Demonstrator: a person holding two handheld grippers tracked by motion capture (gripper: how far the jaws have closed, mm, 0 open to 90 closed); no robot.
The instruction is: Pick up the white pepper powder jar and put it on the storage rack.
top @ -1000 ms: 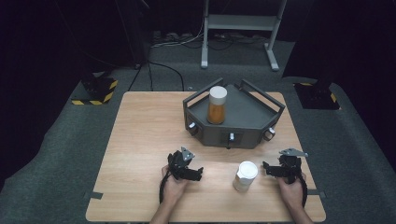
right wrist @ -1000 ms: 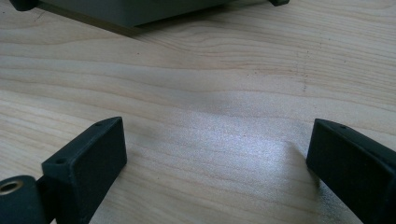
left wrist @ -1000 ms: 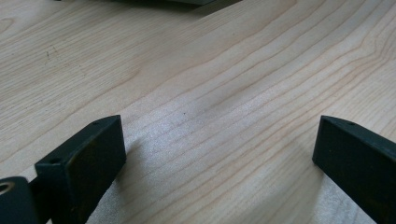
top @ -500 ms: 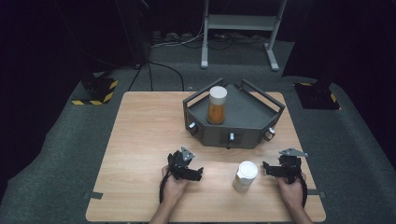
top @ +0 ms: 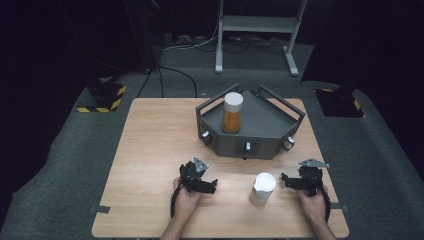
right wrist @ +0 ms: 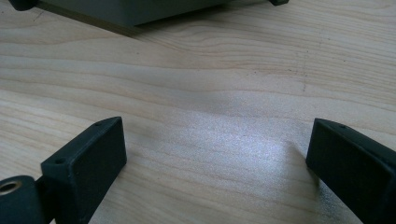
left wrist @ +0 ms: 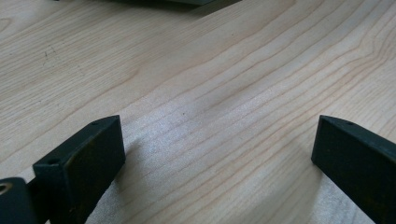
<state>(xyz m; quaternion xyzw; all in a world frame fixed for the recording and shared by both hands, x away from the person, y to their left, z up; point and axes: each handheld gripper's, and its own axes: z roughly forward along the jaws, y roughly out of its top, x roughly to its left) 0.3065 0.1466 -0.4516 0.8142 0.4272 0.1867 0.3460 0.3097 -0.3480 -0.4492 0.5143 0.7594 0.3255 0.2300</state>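
A person is holding 2 tongs low over the near edge of a wooden table (top: 150, 145). The left gripper (top: 212, 186) is resting with its jaws spread wide and nothing but bare wood between them. The right gripper (top: 285, 180) is also standing wide open over bare wood, just beside a white cup (top: 263, 188) that is standing upright between the 2 hands, nearer the right one. Farther back, a dark grey tray (top: 267, 127) is carrying 1 white-lidded jar (top: 232, 112) of orange liquid, well apart from both grippers.
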